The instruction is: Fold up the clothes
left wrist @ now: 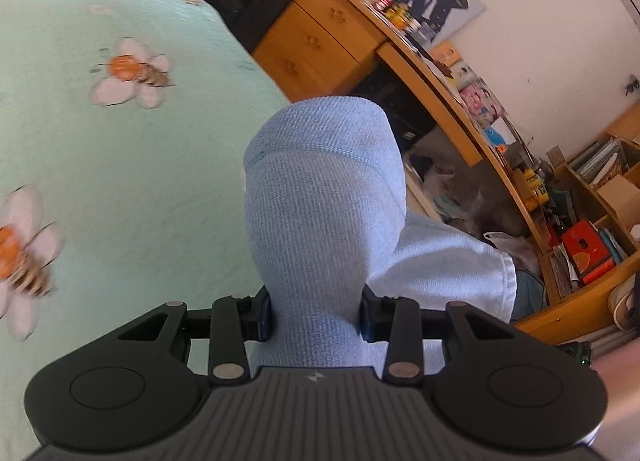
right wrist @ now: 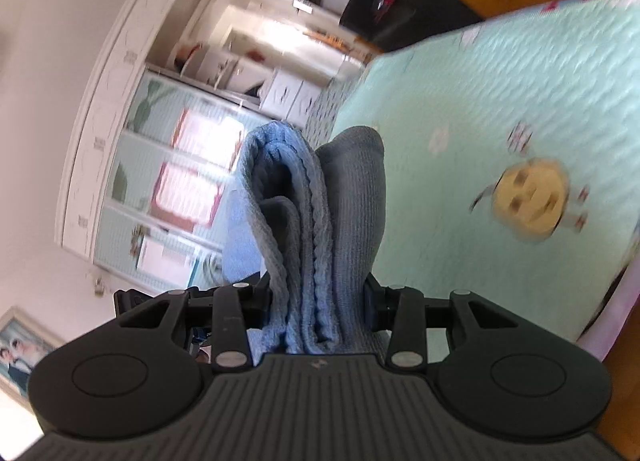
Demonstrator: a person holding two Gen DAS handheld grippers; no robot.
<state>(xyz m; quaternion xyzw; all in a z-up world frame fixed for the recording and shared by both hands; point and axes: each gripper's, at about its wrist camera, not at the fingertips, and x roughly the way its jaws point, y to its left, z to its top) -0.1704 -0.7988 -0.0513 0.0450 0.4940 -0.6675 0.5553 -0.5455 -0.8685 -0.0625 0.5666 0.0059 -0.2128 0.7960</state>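
Above the mint-green quilt (left wrist: 132, 165), both grippers were recorded aloft, each carrying part of one light blue towel (left wrist: 324, 201). Item, left gripper (left wrist: 316, 319): jaws narrowed and clamped on a thick bunched fold of the towel, which rose ahead of the fingers as a rounded hump with a stitched hem across its upper part; a paler flap of the same cloth hung off to the right of it. Item, right gripper (right wrist: 318, 313): jaws likewise narrowed and pinching several stacked layers of the towel (right wrist: 316, 221), the ribbed edges standing side by side between the pads and rising upright in front of the camera. Item, quilt: printed with white flowers and bees, spread flat over the bed, lying below and to the left in the left wrist view, below and to the right (right wrist: 500, 109) in the right wrist view; both views blurred. Item, wooden desk (left wrist: 440, 89) with a drawer unit (left wrist: 316, 45), beside the bed, its top crowded with jars, books and papers. Item, picture of a uniformed figure (left wrist: 436, 1), leaning on the wall above the desk. Item, low wooden bookshelf (left wrist: 592, 229) holding books and boxes. Item, white cabinet (right wrist: 160, 141) with glazed doors and open shelves, seen past the right gripper.
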